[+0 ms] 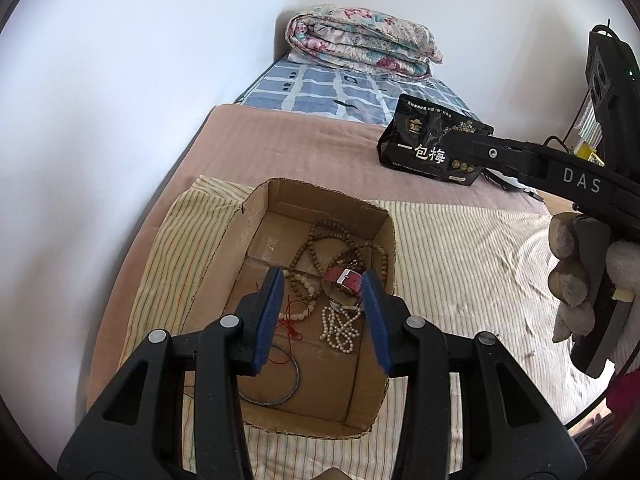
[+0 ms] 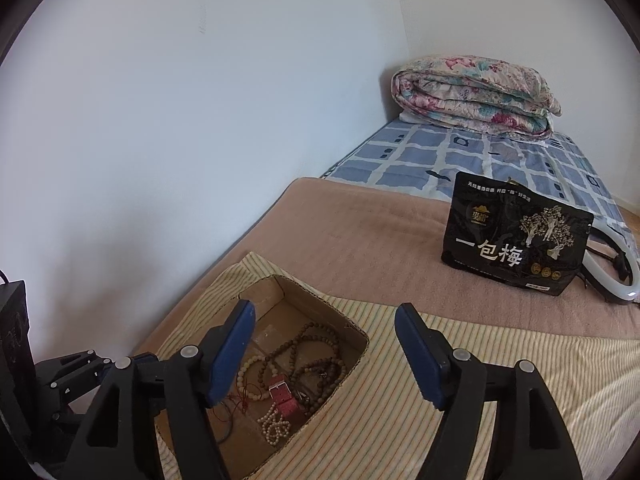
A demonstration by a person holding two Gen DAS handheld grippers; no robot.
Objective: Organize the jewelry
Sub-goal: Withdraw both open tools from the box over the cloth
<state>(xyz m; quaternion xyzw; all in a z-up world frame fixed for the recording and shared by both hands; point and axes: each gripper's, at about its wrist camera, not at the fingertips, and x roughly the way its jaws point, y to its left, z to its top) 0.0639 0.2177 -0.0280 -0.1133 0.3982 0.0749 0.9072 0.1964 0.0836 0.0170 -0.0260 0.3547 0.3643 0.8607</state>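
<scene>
The jewelry lies heaped in an open cardboard box: brown bead strands, a red watch strap, a pearl string and a thin metal bangle. The left gripper hangs above the box, jaws partly spread (nothing between the pads). The right gripper, over the box's rim, stands wide and empty. The box sits on a striped cloth; beyond it stands a black snack bag.
</scene>
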